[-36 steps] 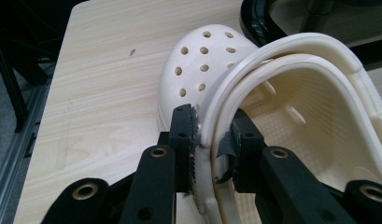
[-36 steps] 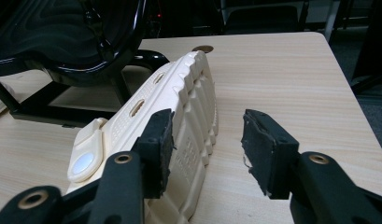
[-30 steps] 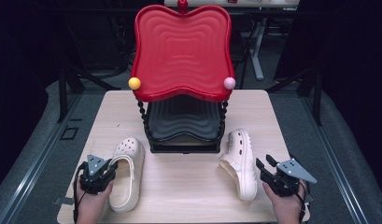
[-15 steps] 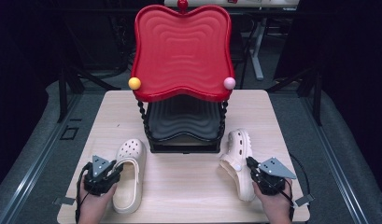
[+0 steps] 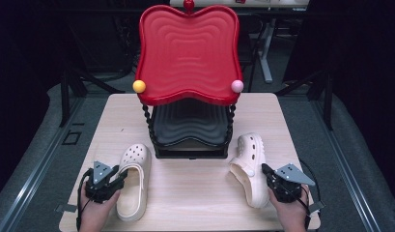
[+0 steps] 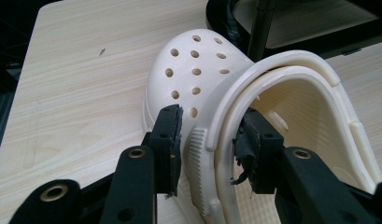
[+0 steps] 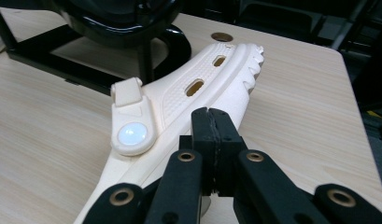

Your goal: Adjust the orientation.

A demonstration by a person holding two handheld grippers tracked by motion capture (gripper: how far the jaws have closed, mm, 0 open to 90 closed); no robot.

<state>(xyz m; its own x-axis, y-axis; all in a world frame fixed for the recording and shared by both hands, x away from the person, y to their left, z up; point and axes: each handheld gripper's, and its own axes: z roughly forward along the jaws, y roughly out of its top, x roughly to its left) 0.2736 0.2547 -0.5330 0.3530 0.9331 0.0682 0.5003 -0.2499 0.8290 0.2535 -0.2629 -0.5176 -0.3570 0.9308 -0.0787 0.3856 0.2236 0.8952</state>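
1. No readable text, brand, number or sign is showing anywhere in these views.
2. The round white button (image 7: 131, 134) on the strap hinge of the right clog (image 7: 188, 107) is showing blank, with no logo that can be made out.
3. The left clog (image 6: 235, 116), just in front of the red shelf (image 5: 188, 53), is showing only plain holes and ribbing, no lettering.
4. The red shelf itself is carrying only moulded ripples, no label.
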